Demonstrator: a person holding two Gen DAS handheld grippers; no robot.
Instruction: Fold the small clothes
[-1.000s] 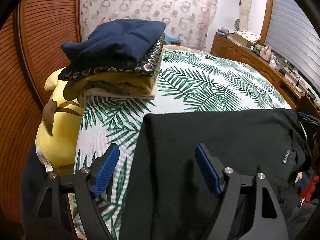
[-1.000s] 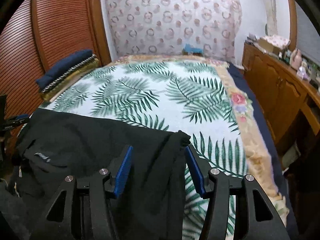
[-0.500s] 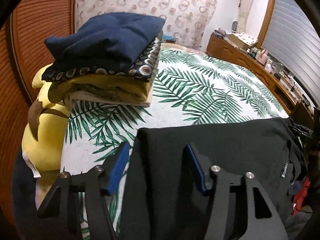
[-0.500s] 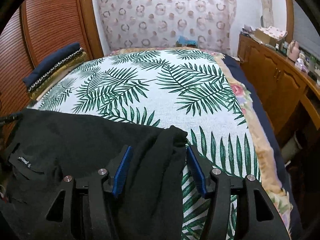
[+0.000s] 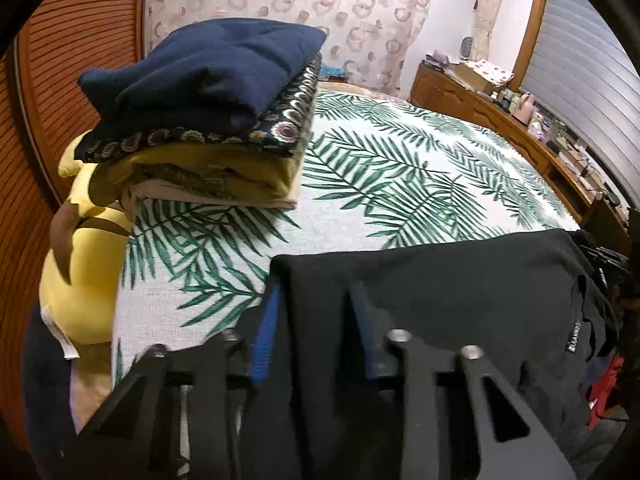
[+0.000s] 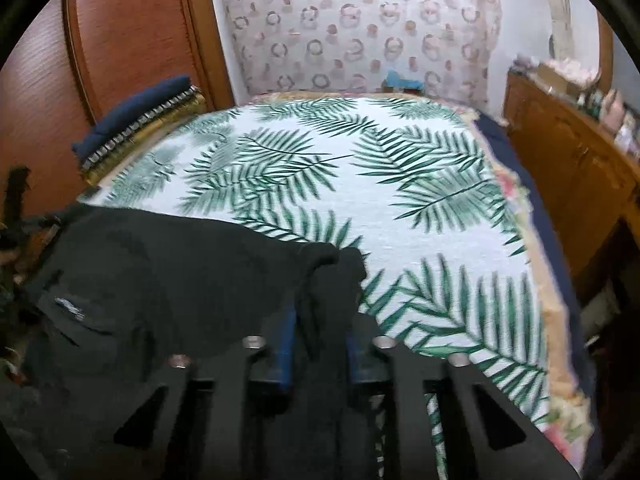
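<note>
My left gripper (image 5: pixel 312 320) and right gripper (image 6: pixel 318 328), jaws just closing, each pinch near corners of black garment (image 5: pixel 440 280) on bed (image 5: pixel 400 168); lift both evenly, keep edge taut

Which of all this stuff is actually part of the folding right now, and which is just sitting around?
In use: black garment, left gripper, right gripper, both closing on its corners.

Lying about: folded pile, yellow plush, leaf bedspread, dresser clutter.
</note>
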